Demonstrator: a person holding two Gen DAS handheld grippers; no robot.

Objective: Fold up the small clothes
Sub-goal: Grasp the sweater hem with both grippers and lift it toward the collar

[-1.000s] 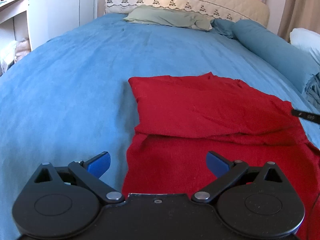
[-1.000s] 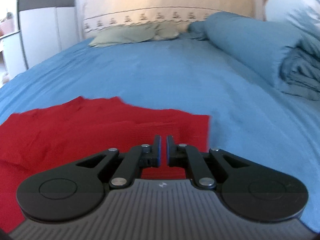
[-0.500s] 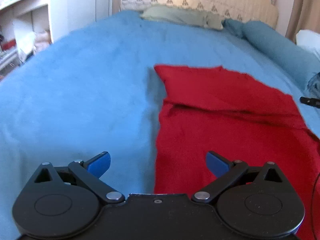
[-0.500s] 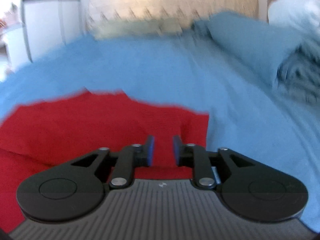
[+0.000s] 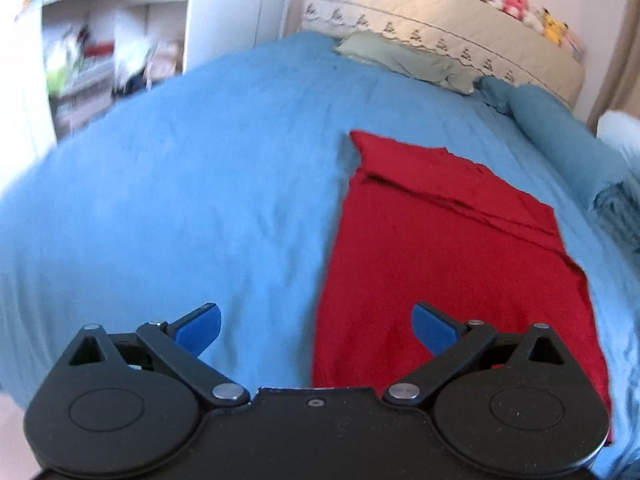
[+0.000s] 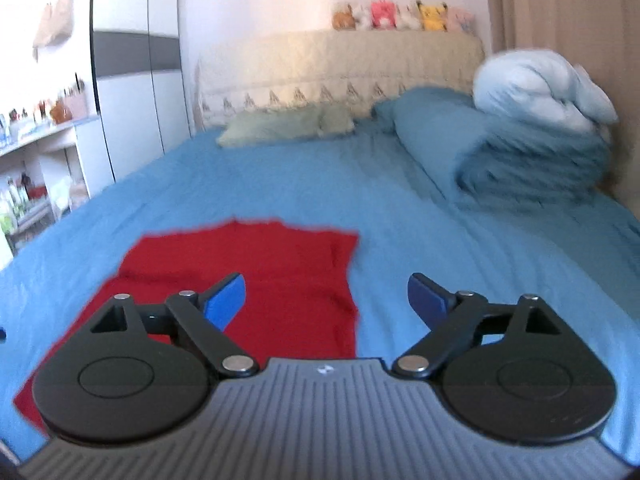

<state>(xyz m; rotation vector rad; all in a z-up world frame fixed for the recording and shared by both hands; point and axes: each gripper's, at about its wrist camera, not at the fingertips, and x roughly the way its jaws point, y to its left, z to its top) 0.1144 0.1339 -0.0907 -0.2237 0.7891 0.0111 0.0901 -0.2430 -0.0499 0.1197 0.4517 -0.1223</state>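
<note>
blue bed sheet (image 5: 200, 200) carries the red garment (image 5: 440, 260), far end folded over; right gripper (image 6: 326, 300) fingers have just swung wide with nothing between, left gripper (image 5: 316, 326) open too, both backed away: fold released, next fold due

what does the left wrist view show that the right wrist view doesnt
Only the left wrist view: the left tool, jaws open and empty, and the fold line running across the red garment, which shows at nearly full length.

Only the right wrist view: the right tool, jaws just opened and empty, a pale blue bundle on top of the folded blue duvet, and a grey-banded wardrobe.

Both: the red garment lying flat on the blue sheet, the green pillow, the beige headboard and the plush toys.
</note>
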